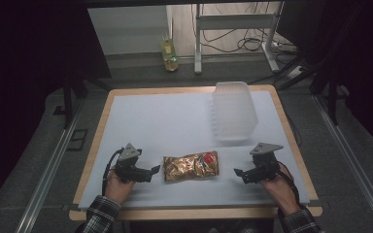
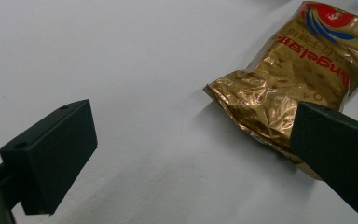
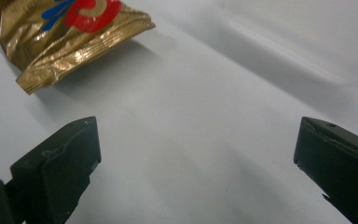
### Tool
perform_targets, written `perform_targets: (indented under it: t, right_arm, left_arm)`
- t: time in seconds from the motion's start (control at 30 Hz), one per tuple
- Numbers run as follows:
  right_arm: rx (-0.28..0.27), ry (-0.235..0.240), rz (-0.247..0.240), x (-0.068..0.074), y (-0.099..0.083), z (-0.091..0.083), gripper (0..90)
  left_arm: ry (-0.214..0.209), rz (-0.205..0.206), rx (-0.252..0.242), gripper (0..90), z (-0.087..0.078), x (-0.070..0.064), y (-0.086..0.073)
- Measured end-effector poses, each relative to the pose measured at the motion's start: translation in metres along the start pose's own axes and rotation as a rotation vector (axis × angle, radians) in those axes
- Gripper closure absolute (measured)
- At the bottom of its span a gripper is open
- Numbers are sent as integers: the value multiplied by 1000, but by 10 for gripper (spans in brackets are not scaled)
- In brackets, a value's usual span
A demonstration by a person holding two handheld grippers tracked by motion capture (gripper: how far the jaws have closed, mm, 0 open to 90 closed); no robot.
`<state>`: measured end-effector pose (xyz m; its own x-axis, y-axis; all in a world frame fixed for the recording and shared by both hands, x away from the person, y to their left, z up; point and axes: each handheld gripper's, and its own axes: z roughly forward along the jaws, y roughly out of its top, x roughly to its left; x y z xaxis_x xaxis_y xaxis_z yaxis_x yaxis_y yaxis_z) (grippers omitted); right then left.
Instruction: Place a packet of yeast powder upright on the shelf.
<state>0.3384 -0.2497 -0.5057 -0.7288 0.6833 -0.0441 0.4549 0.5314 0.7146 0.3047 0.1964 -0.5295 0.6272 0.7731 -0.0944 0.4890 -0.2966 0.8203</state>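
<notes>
A gold foil snack bag (image 1: 191, 165) with a red and blue logo lies flat on the white table top near the front middle. My left gripper (image 1: 152, 171) rests just left of the bag, open, its jaws wide apart and nothing between them; in the left gripper view the bag (image 2: 289, 84) lies ahead to the right, partly behind the right jaw. My right gripper (image 1: 240, 174) sits to the right of the bag with a gap between, open and empty. In the right gripper view the bag's crimped end (image 3: 70, 37) shows at top left.
A stack of clear plastic trays (image 1: 233, 110) stands at the back right of the white table cover (image 1: 165, 116). Beyond the table, a green bottle (image 1: 169, 54) stands on the floor beside a metal desk frame (image 1: 233, 29) and cables.
</notes>
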Motion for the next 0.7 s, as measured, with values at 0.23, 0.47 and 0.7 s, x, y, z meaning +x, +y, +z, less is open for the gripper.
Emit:
perform_targets:
  t: [0.23, 0.47, 0.7]
  right_arm:
    - [9, 10, -11, 2, 0, 3, 5]
    - [5, 10, -8, 2, 0, 2, 5]
    - [5, 13, -9, 2, 0, 2, 5]
  left_arm:
    - [7, 30, 22, 5, 1, -3, 1]
    - [1, 34, 22, 17, 0, -4, 2]
    - [3, 39, 25, 53, 0, -5, 3]
